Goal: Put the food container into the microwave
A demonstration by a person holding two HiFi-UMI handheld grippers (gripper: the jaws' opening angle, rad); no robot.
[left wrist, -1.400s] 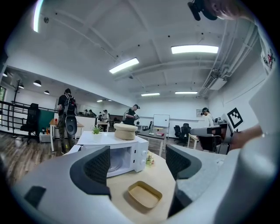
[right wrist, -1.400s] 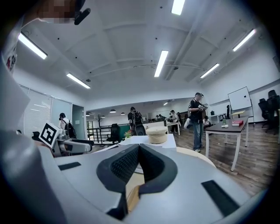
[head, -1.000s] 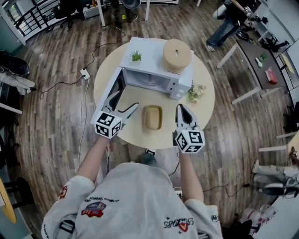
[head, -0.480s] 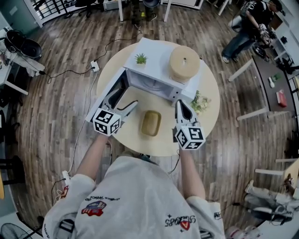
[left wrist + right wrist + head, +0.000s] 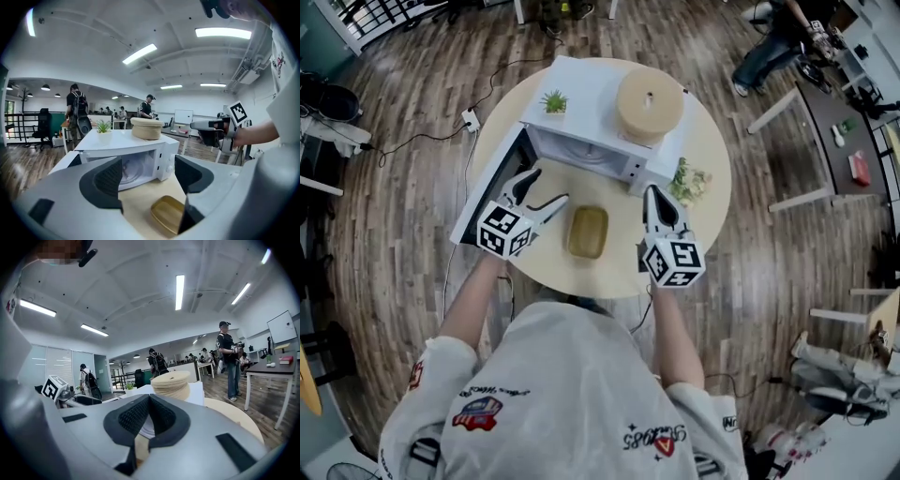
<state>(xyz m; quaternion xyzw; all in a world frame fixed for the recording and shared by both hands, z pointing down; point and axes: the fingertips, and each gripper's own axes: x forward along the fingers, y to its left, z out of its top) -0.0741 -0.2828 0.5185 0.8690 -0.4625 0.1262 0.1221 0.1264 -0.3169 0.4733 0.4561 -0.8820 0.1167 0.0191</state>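
No text, brand or number legible, lettering on patches of the person's grey shirt too small and blurred to read, left hand-held gripper and right hand-held gripper bear coded black-and-white squares only.

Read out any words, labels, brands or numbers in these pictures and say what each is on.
Chest print on the person's shirt: lettering, upside down, too blurred to read.
Shoulder patch: too small to read.
Left marker cube and right marker cube: square code patterns, no words.
Microwave: no legible label.
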